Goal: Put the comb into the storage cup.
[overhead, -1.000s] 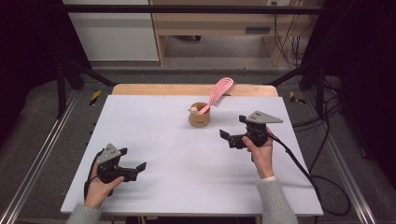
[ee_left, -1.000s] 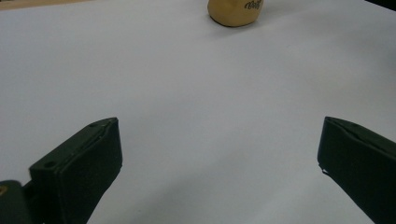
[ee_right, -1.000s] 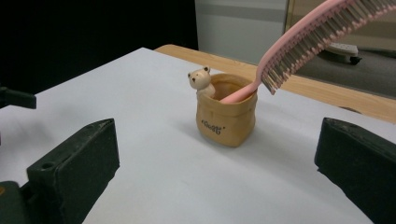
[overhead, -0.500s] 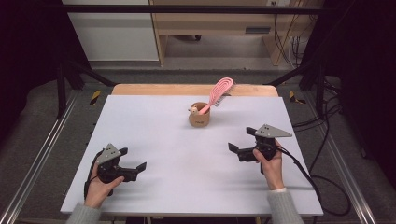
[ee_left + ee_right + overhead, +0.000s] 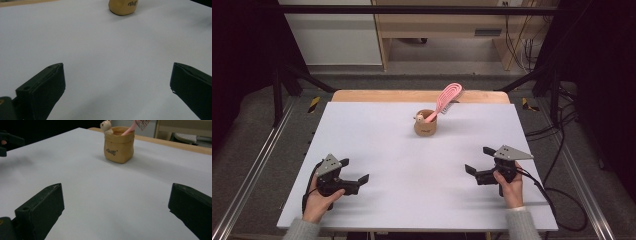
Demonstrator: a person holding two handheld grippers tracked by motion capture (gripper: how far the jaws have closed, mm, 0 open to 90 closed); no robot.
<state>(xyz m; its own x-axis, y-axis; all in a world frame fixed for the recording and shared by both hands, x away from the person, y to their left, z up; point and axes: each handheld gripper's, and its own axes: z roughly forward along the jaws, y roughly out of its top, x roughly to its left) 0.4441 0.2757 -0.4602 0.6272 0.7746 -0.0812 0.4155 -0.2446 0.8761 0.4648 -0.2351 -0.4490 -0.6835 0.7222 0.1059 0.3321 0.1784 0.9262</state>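
Observation:
A small tan pot point(image 5: 425, 123) shaped like a sack stands on the white table point(image 5: 377, 135), back of centre. A pink hairbrush point(image 5: 446, 99) leans out of it to the right, and a little bear figure point(image 5: 107, 126) sits on its rim. The pot point(image 5: 119, 144) shows ahead in the right gripper view, and its base point(image 5: 123, 6) at the top of the left gripper view. My left gripper point(image 5: 356, 171) rests open near the front left. My right gripper point(image 5: 479, 160) is open at the front right. Both are empty and far from the pot.
A wooden strip point(image 5: 412, 96) runs along the table's far edge. Metal rails point(image 5: 257, 165) flank the table on both sides. Cables point(image 5: 557, 195) trail off the right side. Wooden furniture point(image 5: 447, 25) stands behind.
My right gripper has drawn back from beside the pot toward the front right of the table. The left gripper has stayed put.

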